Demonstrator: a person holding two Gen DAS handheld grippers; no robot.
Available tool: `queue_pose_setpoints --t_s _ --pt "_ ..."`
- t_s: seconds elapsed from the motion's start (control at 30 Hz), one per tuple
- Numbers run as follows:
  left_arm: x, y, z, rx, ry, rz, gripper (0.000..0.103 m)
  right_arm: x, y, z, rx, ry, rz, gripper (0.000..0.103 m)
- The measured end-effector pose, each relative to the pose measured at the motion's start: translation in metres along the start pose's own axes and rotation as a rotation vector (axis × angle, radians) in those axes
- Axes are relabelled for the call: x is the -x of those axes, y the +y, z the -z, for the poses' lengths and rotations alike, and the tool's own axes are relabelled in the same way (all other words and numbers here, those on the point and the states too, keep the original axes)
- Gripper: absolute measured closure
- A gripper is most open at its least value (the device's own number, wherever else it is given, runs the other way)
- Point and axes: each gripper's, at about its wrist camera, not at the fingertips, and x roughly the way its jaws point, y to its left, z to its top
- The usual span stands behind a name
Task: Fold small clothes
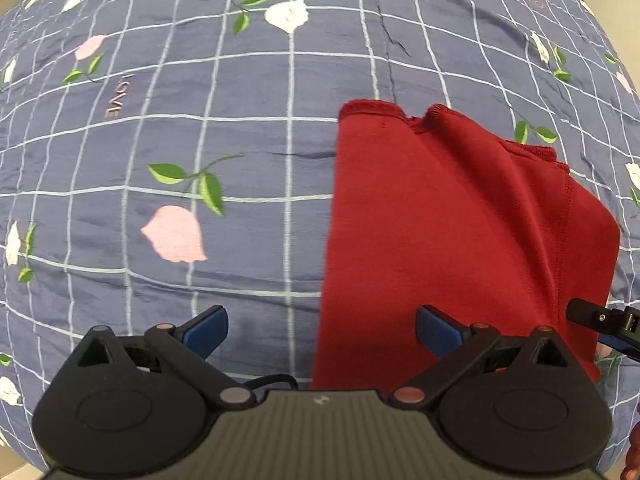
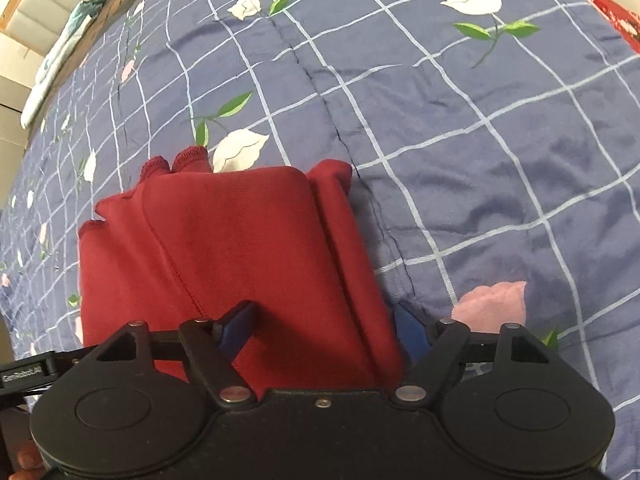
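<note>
A folded red garment (image 1: 460, 240) lies flat on the blue floral bedspread (image 1: 200, 120). The left claw (image 1: 322, 332) gapes wide, holding nothing, straddling the garment's left edge. The right claw (image 2: 326, 332) is likewise wide open and empty over the garment's near right edge.

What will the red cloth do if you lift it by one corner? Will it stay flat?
Probably not. The red garment lies in soft folds with rumpled hems, so it would likely droop and unfold. It looks thin, so probably light. Pushed, it may bunch on the quilt.
</note>
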Motion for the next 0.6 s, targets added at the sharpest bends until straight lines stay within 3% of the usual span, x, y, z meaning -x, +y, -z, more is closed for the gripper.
queue_pose_setpoints --t_s 0.13,0.37,0.47,0.53,0.6 --pt "-0.003 -0.009 -0.002 -0.017 0.013 0.001 0.001 -0.001 0.000 0.000 0.012 0.003 -0.008 0.026" --pt "-0.005 -0.016 -0.003 -0.007 0.027 0.014 0.005 0.000 0.003 0.000 0.040 0.004 -0.006 0.047" --pt "-0.003 -0.017 -0.004 0.003 0.031 0.039 0.015 0.001 0.006 0.002 0.055 0.001 -0.008 0.062" --pt "-0.001 -0.018 -0.004 0.013 0.032 0.063 0.033 0.004 0.007 0.003 0.062 -0.003 -0.007 0.070" --pt "0.002 -0.021 -0.003 0.027 0.035 0.067 0.038 0.007 0.008 0.005 0.072 -0.009 -0.010 0.081"
